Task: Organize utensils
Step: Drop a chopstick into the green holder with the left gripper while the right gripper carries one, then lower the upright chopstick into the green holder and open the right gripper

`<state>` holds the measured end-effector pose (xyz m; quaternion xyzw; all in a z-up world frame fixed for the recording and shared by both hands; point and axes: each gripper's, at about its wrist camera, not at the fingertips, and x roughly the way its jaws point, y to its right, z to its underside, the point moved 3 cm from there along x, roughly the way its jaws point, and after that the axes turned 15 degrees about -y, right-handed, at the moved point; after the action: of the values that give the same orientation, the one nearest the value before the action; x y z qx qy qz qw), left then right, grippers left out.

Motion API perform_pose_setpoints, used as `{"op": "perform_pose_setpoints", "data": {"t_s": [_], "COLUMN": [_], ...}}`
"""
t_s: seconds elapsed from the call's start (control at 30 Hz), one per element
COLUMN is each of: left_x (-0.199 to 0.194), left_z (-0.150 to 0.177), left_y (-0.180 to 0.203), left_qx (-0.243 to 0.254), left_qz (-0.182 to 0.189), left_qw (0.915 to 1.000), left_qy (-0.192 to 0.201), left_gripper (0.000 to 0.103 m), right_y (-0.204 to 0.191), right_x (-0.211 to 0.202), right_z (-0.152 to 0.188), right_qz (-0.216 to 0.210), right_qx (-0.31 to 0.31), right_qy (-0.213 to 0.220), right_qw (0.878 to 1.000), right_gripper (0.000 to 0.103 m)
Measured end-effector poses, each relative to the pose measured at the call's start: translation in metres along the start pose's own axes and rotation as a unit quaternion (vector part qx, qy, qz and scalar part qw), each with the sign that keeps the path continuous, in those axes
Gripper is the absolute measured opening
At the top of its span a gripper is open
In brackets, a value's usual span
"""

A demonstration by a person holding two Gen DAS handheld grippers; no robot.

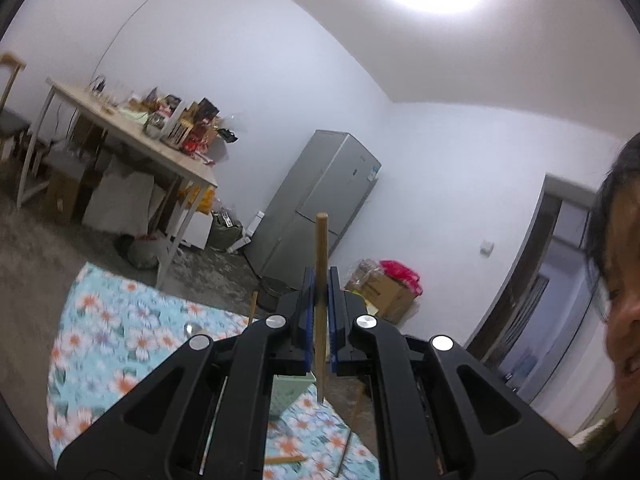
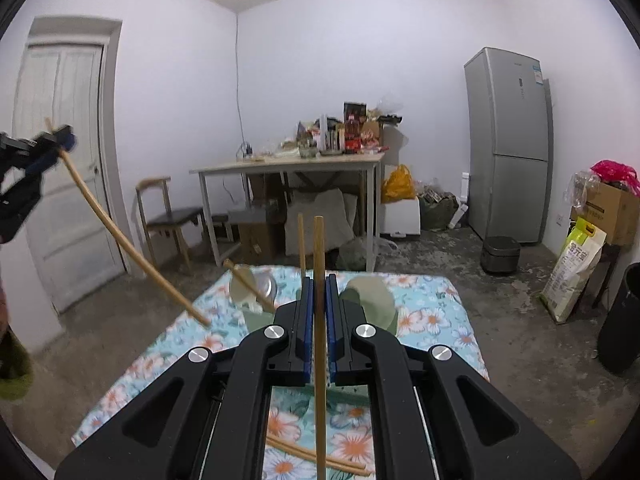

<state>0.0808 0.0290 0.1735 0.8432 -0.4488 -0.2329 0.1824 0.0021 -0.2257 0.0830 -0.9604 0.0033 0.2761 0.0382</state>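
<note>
Left gripper (image 1: 320, 280): your jaws pinch one wooden chopstick (image 1: 321, 248); its long axis runs straight up and down in the left wrist view, one end above the jaws, the other below.
Right gripper (image 2: 319, 288): your jaws pinch a second chopstick (image 2: 319, 248), long axis also upright in its own view.
From the right wrist view: your left gripper sits high at far left, its chopstick slanting down to the right.
Floral cloth (image 2: 432, 312): loose chopsticks (image 2: 340, 462) lie flat at the near edge, below both grippers.
</note>
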Motion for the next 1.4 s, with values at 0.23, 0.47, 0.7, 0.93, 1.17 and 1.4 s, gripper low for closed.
{"op": "perform_pose_setpoints", "data": {"t_s": [0.23, 0.47, 0.7, 0.93, 1.17, 1.4], "left_x": [0.071, 0.135, 0.214, 0.210, 0.158, 0.116], "left_z": [-0.025, -0.030, 0.003, 0.008, 0.006, 0.045], "left_y": [0.020, 0.035, 0.003, -0.030, -0.023, -0.038], "left_qx": [0.037, 0.126, 0.131, 0.041, 0.049, 0.070], "left_qz": [-0.015, -0.095, -0.162, -0.128, -0.131, -0.186], "left_qw": [0.9990, 0.9871, 0.9714, 0.9778, 0.9818, 0.9699], "left_qy": [-0.019, -0.027, -0.114, -0.161, -0.129, -0.142], "left_gripper": [0.005, 0.005, 0.005, 0.035, 0.064, 0.081], "right_y": [0.024, 0.046, 0.061, 0.073, 0.077, 0.071], "right_x": [-0.014, -0.012, 0.000, -0.002, 0.004, 0.008], "right_z": [-0.007, -0.008, -0.002, 0.000, -0.019, -0.060], "right_qz": [-0.004, -0.005, -0.013, -0.019, -0.076, -0.136], "right_qx": [0.022, 0.038, 0.056, 0.067, 0.075, 0.073], "right_qy": [0.035, 0.044, 0.033, 0.028, 0.037, 0.065], "right_qw": [0.999, 0.998, 0.998, 0.997, 0.994, 0.986], "right_gripper": [0.006, 0.006, 0.006, 0.006, 0.006, 0.006]}}
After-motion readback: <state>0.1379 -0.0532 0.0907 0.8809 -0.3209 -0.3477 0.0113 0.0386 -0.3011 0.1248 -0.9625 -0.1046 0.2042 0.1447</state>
